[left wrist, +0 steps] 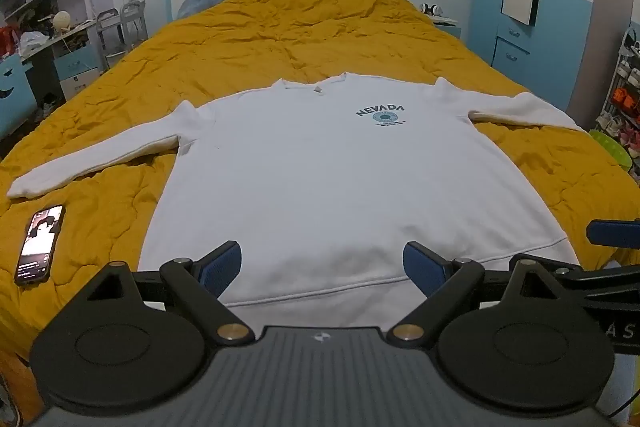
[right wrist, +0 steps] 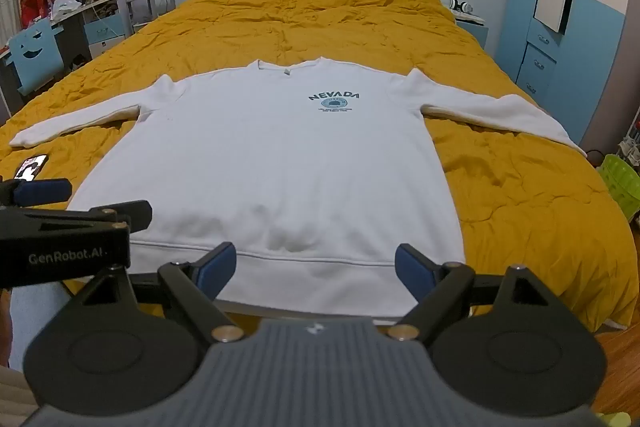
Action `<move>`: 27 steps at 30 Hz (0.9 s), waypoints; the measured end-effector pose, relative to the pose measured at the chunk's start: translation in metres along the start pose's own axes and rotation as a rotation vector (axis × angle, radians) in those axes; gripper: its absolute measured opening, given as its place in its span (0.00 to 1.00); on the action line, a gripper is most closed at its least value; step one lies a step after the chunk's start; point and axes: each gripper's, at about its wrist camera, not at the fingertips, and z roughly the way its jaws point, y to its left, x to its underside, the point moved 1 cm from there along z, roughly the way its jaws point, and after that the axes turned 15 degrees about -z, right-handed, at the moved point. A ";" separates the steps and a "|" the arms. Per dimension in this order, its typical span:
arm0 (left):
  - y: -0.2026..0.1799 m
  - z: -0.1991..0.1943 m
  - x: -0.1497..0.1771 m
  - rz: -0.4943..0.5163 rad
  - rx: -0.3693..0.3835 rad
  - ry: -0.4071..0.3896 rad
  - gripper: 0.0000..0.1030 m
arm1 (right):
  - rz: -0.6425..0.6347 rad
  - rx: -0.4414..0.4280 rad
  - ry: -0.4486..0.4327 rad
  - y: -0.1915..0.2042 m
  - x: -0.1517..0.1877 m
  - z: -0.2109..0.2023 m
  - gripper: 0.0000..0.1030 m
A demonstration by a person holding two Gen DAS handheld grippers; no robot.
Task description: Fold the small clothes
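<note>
Spread fingers (left wrist: pixel 222 267) — flat white sweatshirt (left wrist: pixel 320 179) beyond

White sweatshirt (left wrist: pixel 320 179) (right wrist: pixel 272 163), "NEVADA" print on chest, lies flat and face up on the bed, unfolded. Both sleeves spread sideways, hem at near edge.
</note>
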 end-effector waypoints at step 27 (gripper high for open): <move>-0.006 0.002 0.001 0.000 0.006 -0.002 1.00 | 0.005 -0.007 0.003 0.000 0.000 0.000 0.80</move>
